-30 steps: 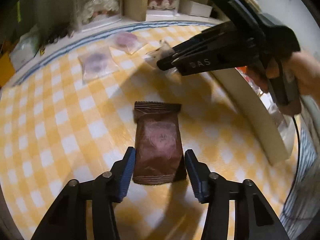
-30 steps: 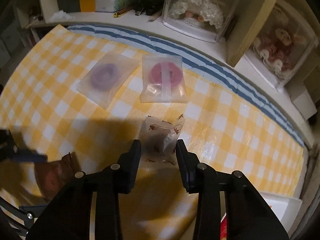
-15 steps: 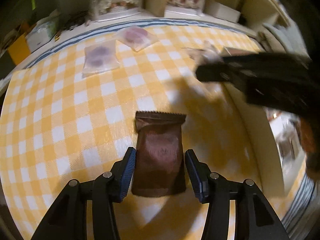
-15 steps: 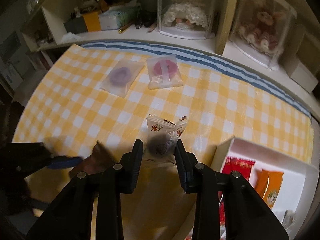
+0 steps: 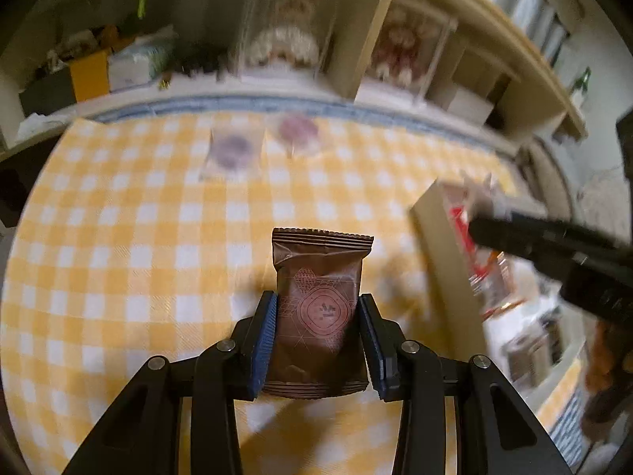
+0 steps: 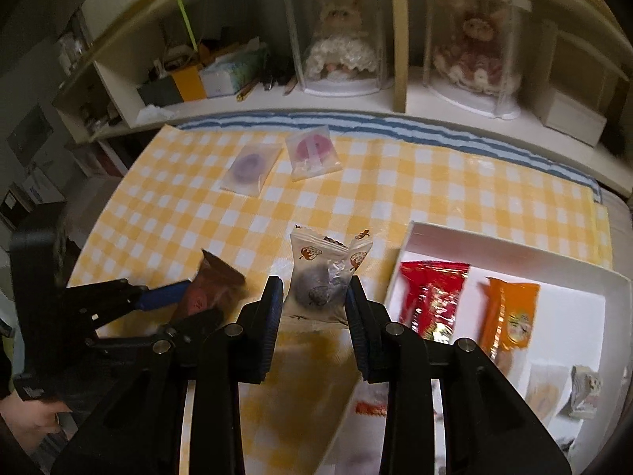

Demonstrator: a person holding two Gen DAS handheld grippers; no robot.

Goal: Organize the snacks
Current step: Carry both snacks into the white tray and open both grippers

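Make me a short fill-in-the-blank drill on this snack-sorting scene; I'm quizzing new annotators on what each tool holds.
1. The left gripper is shut on the ____ packet.
2. The right gripper is shut on a clear bag printed with small ____.
3. In the white tray, an orange packet lies beside a ____ packet.
4. The purple sweet and the pink sweet lie on the ____ checked cloth.

Missing words: brown; strawberries; red; yellow
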